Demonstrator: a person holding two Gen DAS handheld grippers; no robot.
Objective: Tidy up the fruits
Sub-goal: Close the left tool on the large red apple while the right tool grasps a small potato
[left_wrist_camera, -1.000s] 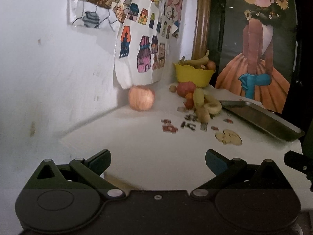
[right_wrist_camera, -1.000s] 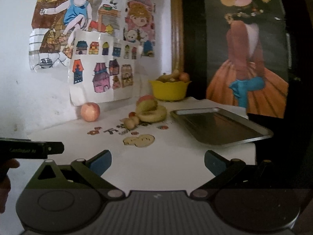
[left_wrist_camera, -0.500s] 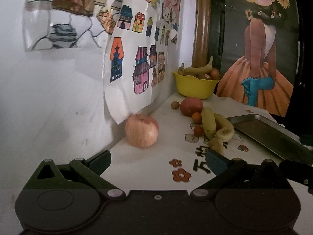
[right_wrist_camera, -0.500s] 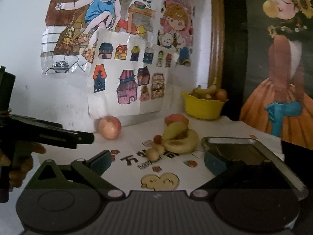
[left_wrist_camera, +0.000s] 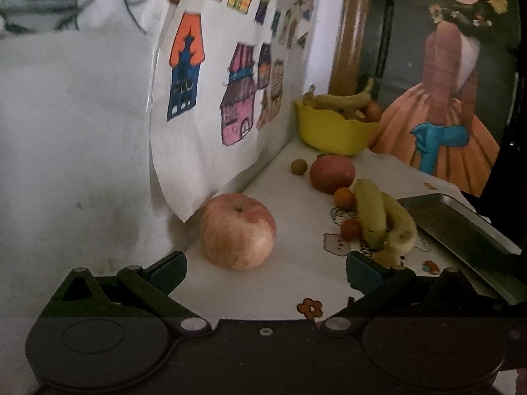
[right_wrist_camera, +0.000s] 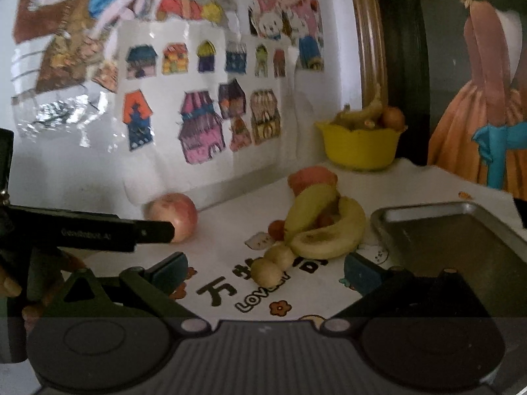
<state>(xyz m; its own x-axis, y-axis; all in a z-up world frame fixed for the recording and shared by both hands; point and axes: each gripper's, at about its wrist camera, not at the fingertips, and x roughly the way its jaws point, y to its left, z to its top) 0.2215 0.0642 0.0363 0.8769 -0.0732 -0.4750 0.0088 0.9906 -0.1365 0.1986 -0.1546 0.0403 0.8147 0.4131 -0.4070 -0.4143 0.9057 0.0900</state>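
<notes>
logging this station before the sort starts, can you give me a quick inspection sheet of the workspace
surface: white printed tablecloth, against the wall.
job's things: pale red apple by the wall; two yellow bananas with small orange fruits; darker red apple; grey metal tray, bare; yellow plastic bowl holding fruit.
clutter: nothing seen.
grippers: left gripper open, apple just ahead; right gripper open, bananas ahead.
cables: nothing seen.
surroundings: house drawings sheet; painting of a girl.

tablecloth (right_wrist_camera: 230,217): "万", "LOV…" | left gripper (right_wrist_camera: 154,232): lettering blurred, unreadable
</notes>
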